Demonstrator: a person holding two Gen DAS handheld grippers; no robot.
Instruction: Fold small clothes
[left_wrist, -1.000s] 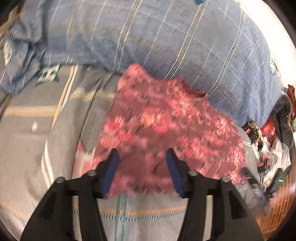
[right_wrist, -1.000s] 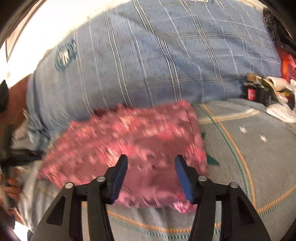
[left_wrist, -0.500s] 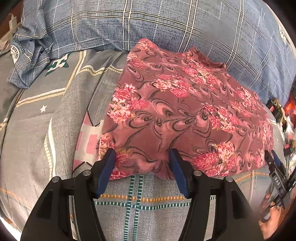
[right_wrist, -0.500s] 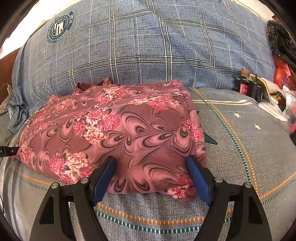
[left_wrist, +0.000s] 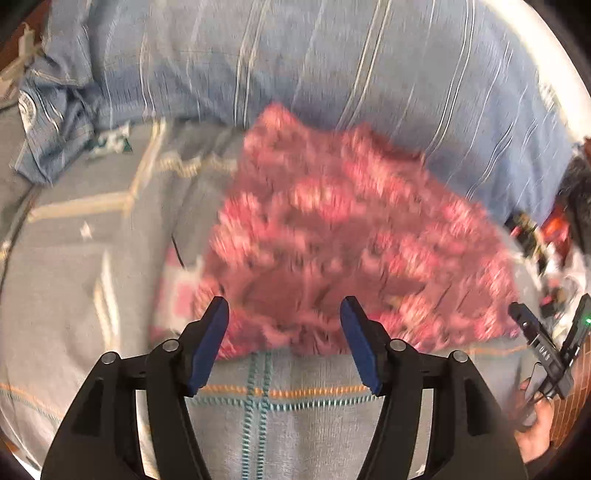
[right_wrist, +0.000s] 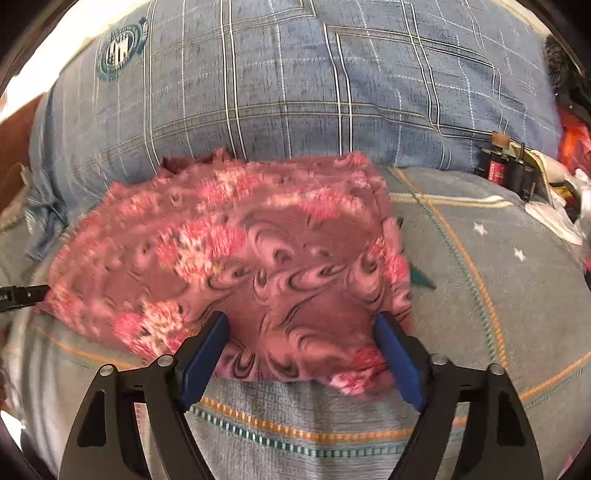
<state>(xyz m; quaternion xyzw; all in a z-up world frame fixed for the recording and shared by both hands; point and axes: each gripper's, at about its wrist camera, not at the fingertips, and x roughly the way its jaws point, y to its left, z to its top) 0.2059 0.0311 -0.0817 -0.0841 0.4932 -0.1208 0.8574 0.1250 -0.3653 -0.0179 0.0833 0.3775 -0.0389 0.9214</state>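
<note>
A folded pink floral garment (left_wrist: 351, 236) lies on the grey patterned bedspread (left_wrist: 92, 258), its far edge against a blue checked pillow (left_wrist: 332, 66). My left gripper (left_wrist: 284, 321) is open, its blue pads either side of the garment's near left edge, holding nothing. The garment also shows in the right wrist view (right_wrist: 240, 251). My right gripper (right_wrist: 301, 332) is open wide, straddling the garment's near right corner. The left wrist view is blurred by motion.
A crumpled blue cloth (left_wrist: 55, 110) lies at far left. Small bottles and clutter (right_wrist: 509, 173) stand beside the bed at right. The other gripper's tip (left_wrist: 535, 339) shows at the right edge of the left wrist view. The bedspread (right_wrist: 498, 295) extends right.
Both views were sharp half a second ago and are blurred now: both grippers are moving. The left gripper has pulled back slightly from the garment. Both stay open.
</note>
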